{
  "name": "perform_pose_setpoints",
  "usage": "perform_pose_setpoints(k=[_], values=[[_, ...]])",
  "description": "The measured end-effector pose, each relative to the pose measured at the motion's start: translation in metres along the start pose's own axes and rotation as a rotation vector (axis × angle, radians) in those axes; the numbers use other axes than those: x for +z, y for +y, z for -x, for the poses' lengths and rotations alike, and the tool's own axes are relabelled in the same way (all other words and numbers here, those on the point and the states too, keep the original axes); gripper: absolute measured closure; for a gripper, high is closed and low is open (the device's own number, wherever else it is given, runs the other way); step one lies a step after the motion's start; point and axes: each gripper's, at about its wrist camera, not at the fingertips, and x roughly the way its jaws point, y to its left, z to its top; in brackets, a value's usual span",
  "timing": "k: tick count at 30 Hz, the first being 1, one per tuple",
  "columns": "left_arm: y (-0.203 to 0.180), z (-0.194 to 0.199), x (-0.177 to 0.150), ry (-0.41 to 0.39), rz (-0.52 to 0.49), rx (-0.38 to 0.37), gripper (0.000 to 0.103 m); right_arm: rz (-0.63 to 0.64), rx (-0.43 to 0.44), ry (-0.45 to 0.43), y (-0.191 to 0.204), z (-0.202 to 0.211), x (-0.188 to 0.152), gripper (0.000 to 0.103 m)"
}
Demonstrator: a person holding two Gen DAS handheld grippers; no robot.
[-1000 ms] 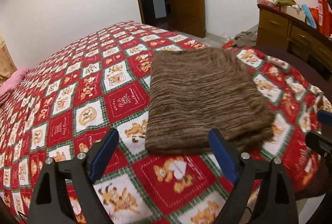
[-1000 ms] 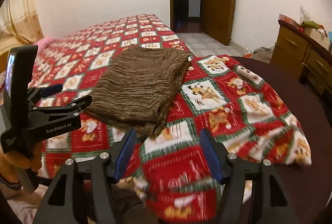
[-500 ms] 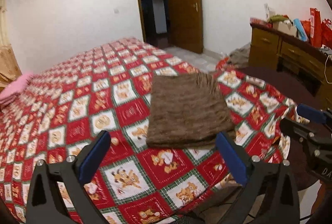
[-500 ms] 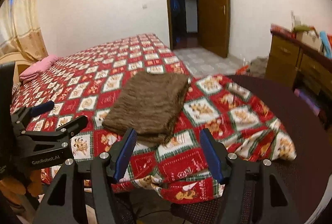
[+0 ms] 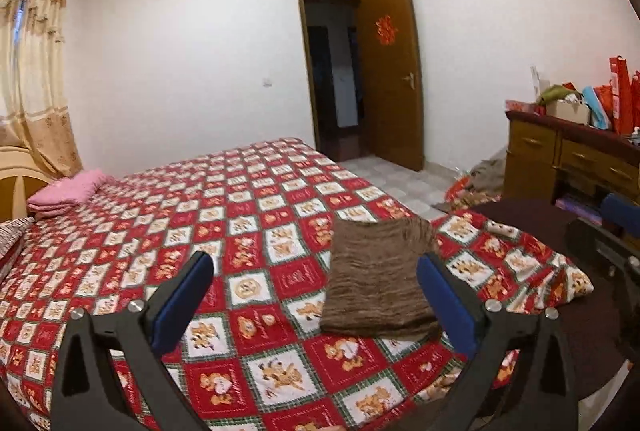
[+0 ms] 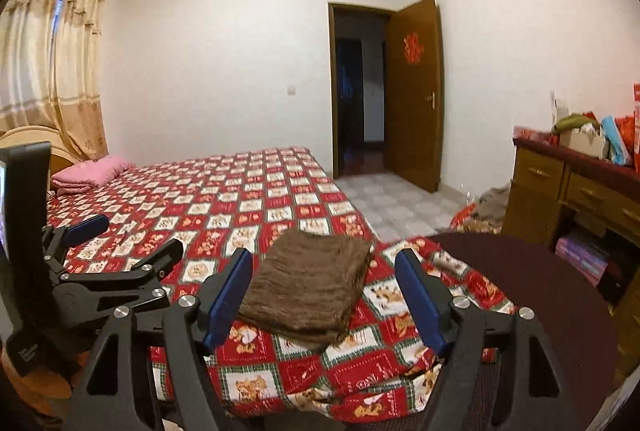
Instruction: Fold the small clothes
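Observation:
A folded brown knit garment (image 5: pixel 380 279) (image 6: pixel 308 291) lies flat on the red patterned bedspread (image 5: pixel 200 215) (image 6: pixel 256 199), near the bed's front corner. My left gripper (image 5: pixel 314 267) hovers in front of it and above the bed, open wide, with nothing between its blue pads. My right gripper (image 6: pixel 324 259) hangs back from the garment too; its jaws are opening and hold nothing. The left gripper (image 6: pixel 134 235) also shows at the left of the right wrist view, and the right gripper (image 5: pixel 604 227) at the right edge of the left wrist view.
A pink folded cloth (image 5: pixel 68 191) lies at the head of the bed. A wooden dresser (image 5: pixel 560 155) with bags on top stands at the right. A dark round surface (image 6: pixel 520 271) meets the bed's corner. A door (image 5: pixel 392 79) stands open; clothes lie on the tiled floor (image 6: pixel 492 203).
Both grippers have drawn back from the folded garment and risen, and more of the room now shows. The right gripper's jaws stand wider than before.

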Motion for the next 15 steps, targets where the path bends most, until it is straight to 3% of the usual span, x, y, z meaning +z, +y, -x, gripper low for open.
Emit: perform_pose_setpoints(k=[6, 15], values=[[0.0033, 0.0052, 0.0008, -0.024, 0.008, 0.001, 0.000, 0.056, -0.028, -0.070, 0.0117, 0.0114, 0.0017, 0.028], [-0.0027, 0.0068, 0.0000, -0.023, -0.016, 0.000, 0.000, 0.021, -0.019, -0.032, 0.0040, 0.0020, 0.0014, 0.028]])
